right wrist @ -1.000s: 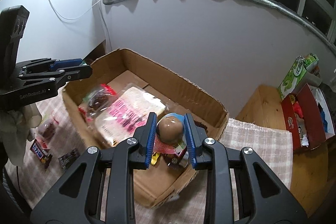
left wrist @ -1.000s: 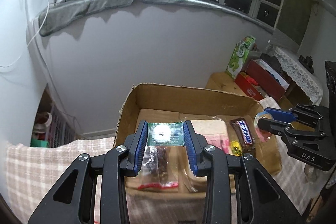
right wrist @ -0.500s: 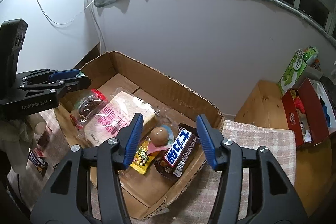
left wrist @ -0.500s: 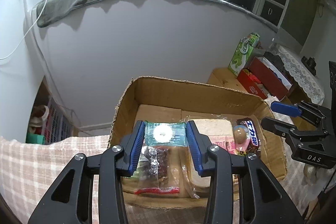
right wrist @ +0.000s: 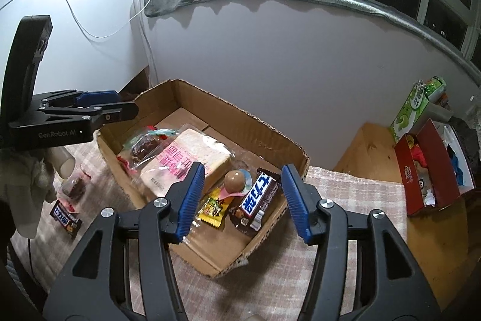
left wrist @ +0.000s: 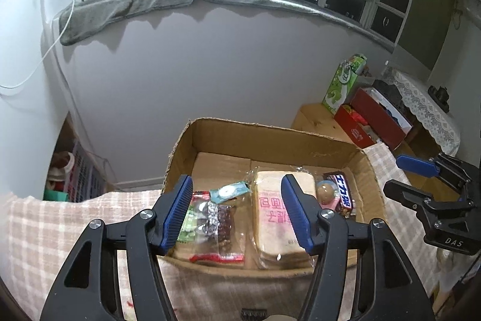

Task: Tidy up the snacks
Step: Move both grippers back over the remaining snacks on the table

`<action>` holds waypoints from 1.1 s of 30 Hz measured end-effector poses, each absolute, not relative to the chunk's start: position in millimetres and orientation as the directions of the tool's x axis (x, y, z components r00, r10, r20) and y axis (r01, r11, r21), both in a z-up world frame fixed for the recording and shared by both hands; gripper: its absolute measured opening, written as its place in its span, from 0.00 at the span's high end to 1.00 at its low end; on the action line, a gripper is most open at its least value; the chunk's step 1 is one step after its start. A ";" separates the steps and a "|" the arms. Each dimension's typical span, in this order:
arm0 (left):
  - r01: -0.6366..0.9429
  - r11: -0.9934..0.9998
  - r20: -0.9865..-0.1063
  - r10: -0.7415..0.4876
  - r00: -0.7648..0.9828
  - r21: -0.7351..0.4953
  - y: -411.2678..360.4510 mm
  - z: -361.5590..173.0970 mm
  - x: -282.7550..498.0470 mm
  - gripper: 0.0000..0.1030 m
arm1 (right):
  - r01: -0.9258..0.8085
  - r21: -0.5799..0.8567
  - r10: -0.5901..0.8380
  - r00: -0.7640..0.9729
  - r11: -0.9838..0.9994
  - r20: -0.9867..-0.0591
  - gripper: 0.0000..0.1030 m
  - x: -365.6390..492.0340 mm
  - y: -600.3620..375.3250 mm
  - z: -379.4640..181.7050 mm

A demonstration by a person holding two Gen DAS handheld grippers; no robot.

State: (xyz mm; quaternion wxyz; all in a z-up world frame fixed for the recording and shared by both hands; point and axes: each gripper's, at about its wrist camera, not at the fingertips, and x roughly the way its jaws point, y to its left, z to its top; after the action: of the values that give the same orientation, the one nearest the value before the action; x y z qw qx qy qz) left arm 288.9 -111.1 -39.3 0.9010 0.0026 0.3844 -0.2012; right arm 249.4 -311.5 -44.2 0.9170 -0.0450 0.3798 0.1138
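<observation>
An open cardboard box (left wrist: pixel 270 130) (right wrist: pixel 240 114) stands on a checked cloth. It holds a wrapped bread pack (left wrist: pixel 275 218) (right wrist: pixel 186 161), a bag of dark dried fruit (left wrist: pixel 218 226) (right wrist: pixel 144 145), a chocolate bar (left wrist: pixel 342 194) (right wrist: pixel 257 197), a yellow sachet (right wrist: pixel 214 208), a brown ball-shaped sweet (left wrist: pixel 324 189) (right wrist: pixel 235 181) and a small teal packet (left wrist: pixel 230 191). My left gripper (left wrist: pixel 237 181) (right wrist: pixel 129 107) hangs over the box's near left, jaws opening, the teal packet lying loose below. Over the ball, my right gripper (right wrist: pixel 243 172) (left wrist: pixel 393 178) is opening too, with nothing in it.
Outside the box on the cloth (right wrist: pixel 345 194) lie a second chocolate bar (right wrist: pixel 65 218) and a small dark packet (right wrist: pixel 75 185), near a gloved hand (right wrist: pixel 27 185). A red box (right wrist: pixel 427 170) and a green carton (right wrist: pixel 413 110) sit on a wooden stand to the right.
Both grippers opened. The teal packet left my left gripper and the brown ball left my right gripper; both now lie in the box. Both grippers drew back slightly.
</observation>
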 end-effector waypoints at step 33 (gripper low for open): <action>0.275 0.895 -0.735 -0.446 0.511 -0.352 15.9 -110.6 159.4 0.41 | -0.426 0.190 0.402 0.487 0.884 -0.775 0.35 119.6 -248.9 -110.5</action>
State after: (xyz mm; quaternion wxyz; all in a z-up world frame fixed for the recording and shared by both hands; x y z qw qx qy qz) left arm 159.4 15.9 -110.6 0.8638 -0.0956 0.4485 -0.2086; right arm 119.6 -248.9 -110.5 0.8622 -0.0139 0.4458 0.2400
